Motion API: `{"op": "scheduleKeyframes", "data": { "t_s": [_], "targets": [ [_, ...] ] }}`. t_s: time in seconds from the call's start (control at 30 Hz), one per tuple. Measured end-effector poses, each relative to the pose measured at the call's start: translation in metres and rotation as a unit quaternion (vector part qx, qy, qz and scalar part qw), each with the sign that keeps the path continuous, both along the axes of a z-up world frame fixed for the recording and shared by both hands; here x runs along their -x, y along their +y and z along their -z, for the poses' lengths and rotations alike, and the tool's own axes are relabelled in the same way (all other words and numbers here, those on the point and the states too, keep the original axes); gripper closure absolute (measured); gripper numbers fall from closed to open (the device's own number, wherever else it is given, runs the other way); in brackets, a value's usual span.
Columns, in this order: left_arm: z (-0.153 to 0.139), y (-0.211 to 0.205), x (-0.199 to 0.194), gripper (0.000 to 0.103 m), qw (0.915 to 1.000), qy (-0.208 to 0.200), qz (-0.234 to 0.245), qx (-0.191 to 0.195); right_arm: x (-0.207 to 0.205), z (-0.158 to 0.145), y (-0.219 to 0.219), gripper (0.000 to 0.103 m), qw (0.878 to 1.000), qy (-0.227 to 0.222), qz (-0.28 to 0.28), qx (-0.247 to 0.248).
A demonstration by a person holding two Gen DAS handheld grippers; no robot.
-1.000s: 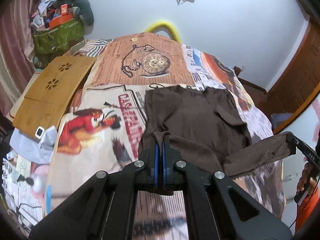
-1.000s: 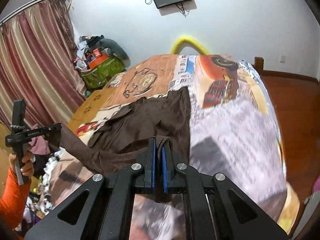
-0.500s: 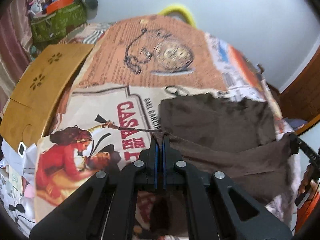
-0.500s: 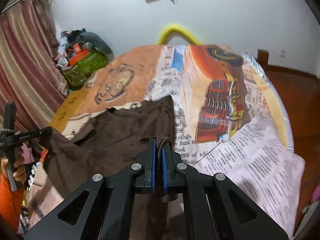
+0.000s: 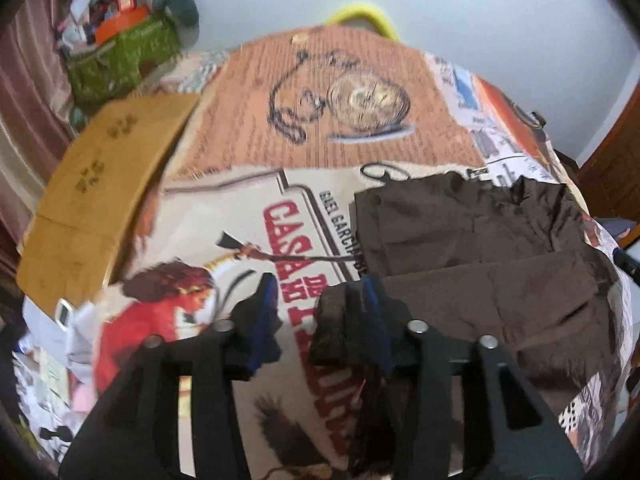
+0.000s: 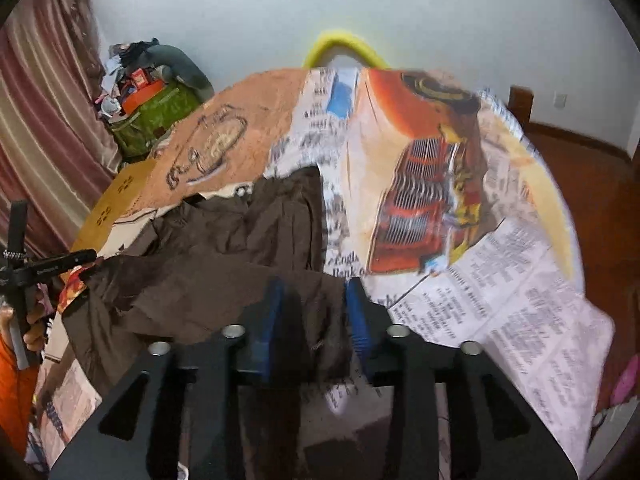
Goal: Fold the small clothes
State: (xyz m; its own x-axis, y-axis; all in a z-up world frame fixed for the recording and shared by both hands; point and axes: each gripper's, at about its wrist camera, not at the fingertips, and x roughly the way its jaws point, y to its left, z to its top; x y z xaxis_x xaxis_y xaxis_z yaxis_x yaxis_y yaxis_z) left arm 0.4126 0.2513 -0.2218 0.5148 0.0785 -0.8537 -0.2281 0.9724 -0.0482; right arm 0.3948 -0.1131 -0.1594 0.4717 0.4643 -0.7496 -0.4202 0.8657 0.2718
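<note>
On bedspread [image 5: 200, 240], one brown garment [image 5: 480, 264]

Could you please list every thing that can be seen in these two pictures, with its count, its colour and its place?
brown garment: one, dark brown, lying partly folded on the bedspread
bedspread: one, printed orange, white and red, covering the bed
wooden board: one, yellow-brown, at the bed's left edge
green bag: one, by the curtain, filled with clutter
curtain: one, striped maroon and beige, far left
yellow tube: one, arched behind the bed
left gripper: black with blue pads, open, cloth against one pad
right gripper: same build, open over the garment's edge
</note>
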Motion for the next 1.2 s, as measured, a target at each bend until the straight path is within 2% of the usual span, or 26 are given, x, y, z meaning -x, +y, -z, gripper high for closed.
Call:
{"op": "scheduleKeyframes", "data": {
  "t_s": [0.03,0.1,0.13,0.27,0.3,0.37,0.47,0.7,0.8,0.93,1.03,1.07,1.1,1.2],
  "targets": [
    [-0.006,-0.003,0.005,0.050,0.9999,-0.006,0.004,-0.008,0.005,-0.008,0.000,0.059,1.000,-0.009,-0.004,0.002],
    [-0.014,-0.011,0.016,0.037,0.9995,-0.013,0.014,-0.027,0.016,-0.020,0.002,0.051,1.000,-0.025,-0.018,0.001],
    [-0.017,-0.015,0.021,0.034,0.9992,-0.015,0.019,-0.032,0.021,-0.022,0.004,0.046,0.999,-0.028,-0.023,0.001],
    [-0.014,-0.037,0.039,0.010,0.9977,-0.011,0.049,-0.045,0.043,-0.025,0.019,0.035,0.997,-0.035,-0.063,0.011],
    [-0.013,-0.041,0.040,0.007,0.9973,-0.011,0.053,-0.048,0.047,-0.023,0.025,0.031,0.997,-0.037,-0.072,0.019],
    [-0.006,-0.053,0.042,0.006,0.9955,-0.007,0.067,-0.067,0.055,-0.016,0.039,0.024,0.994,-0.043,-0.090,0.046],
    [0.011,-0.067,0.035,0.006,0.9924,0.015,0.076,-0.095,0.056,-0.001,0.057,0.022,0.990,-0.048,-0.105,0.085],
    [0.039,-0.070,0.011,0.006,0.9915,0.046,0.073,-0.097,0.029,0.027,0.079,0.022,0.988,-0.015,-0.096,0.117],
    [0.039,-0.068,-0.002,0.006,0.9920,0.043,0.077,-0.090,0.018,0.025,0.088,0.022,0.984,-0.036,-0.104,0.140],
    [0.031,-0.065,-0.028,0.006,0.9912,0.035,0.077,-0.102,-0.011,0.014,0.103,0.022,0.979,-0.055,-0.111,0.162],
    [0.018,-0.058,-0.052,0.006,0.9886,0.018,0.050,-0.141,-0.036,-0.004,0.104,0.022,0.979,-0.098,-0.058,0.167],
    [0.013,-0.051,-0.060,0.006,0.9895,0.011,0.030,-0.141,-0.042,-0.011,0.102,0.022,0.981,-0.107,-0.037,0.158],
    [0.007,-0.040,-0.067,0.006,0.9920,0.006,0.008,-0.126,-0.048,-0.018,0.096,0.022,0.984,-0.112,-0.016,0.137],
    [-0.004,-0.010,-0.072,0.006,0.9976,-0.007,-0.031,-0.061,-0.047,-0.027,0.083,0.022,0.991,-0.105,-0.011,0.088]
  ]
}}
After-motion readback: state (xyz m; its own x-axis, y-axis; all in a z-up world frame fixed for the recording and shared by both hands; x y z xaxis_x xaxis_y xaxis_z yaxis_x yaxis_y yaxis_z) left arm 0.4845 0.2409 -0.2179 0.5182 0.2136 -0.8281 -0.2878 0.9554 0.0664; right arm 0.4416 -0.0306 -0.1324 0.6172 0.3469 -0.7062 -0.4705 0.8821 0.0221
